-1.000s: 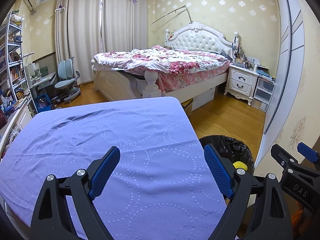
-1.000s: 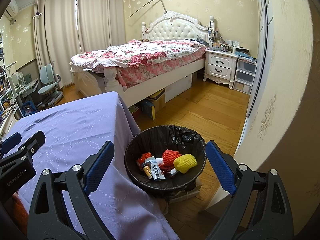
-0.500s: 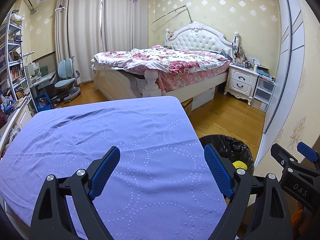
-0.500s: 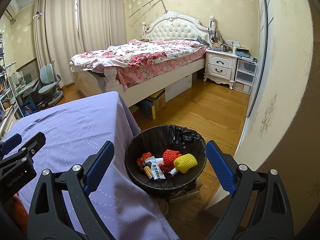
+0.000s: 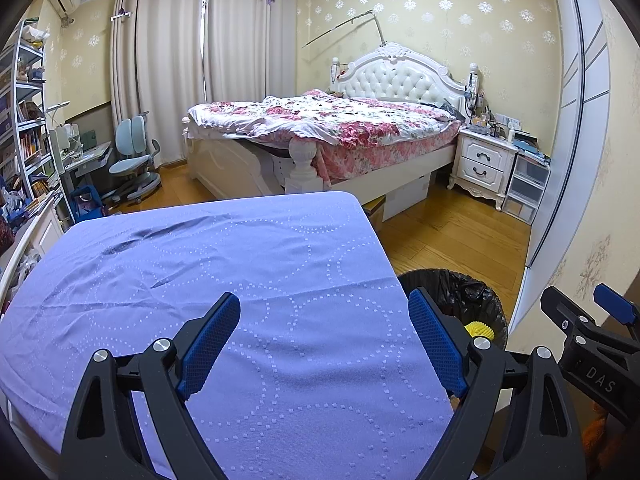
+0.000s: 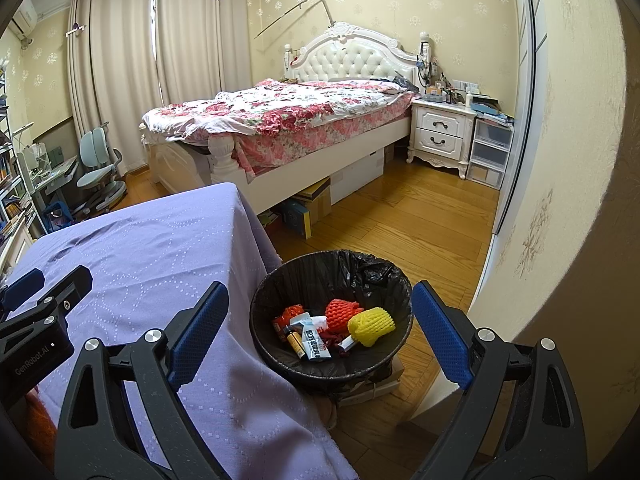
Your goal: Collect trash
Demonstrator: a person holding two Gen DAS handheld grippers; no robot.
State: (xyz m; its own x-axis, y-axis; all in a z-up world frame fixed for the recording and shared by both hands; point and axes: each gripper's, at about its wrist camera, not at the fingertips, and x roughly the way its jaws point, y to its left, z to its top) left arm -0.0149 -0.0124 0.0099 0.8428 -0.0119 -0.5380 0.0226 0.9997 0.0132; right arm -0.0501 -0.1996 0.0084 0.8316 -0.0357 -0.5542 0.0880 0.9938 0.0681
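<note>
Left hand-held gripper (image 5: 324, 344): released, empty, over the purple surface (image 5: 224, 264). Right hand-held gripper (image 6: 320, 336): released, empty, above the trash bin (image 6: 280, 364) beside the surface's right edge. Nothing has shifted since the earlier frames.

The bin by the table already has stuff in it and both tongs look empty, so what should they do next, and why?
Probably just draw back and stop. The purple cloth shows no trash on the part in view, while the bin holds the yellow and orange foam nets and wrappers. Left tongs and right tongs are both open and hold nothing.
</note>
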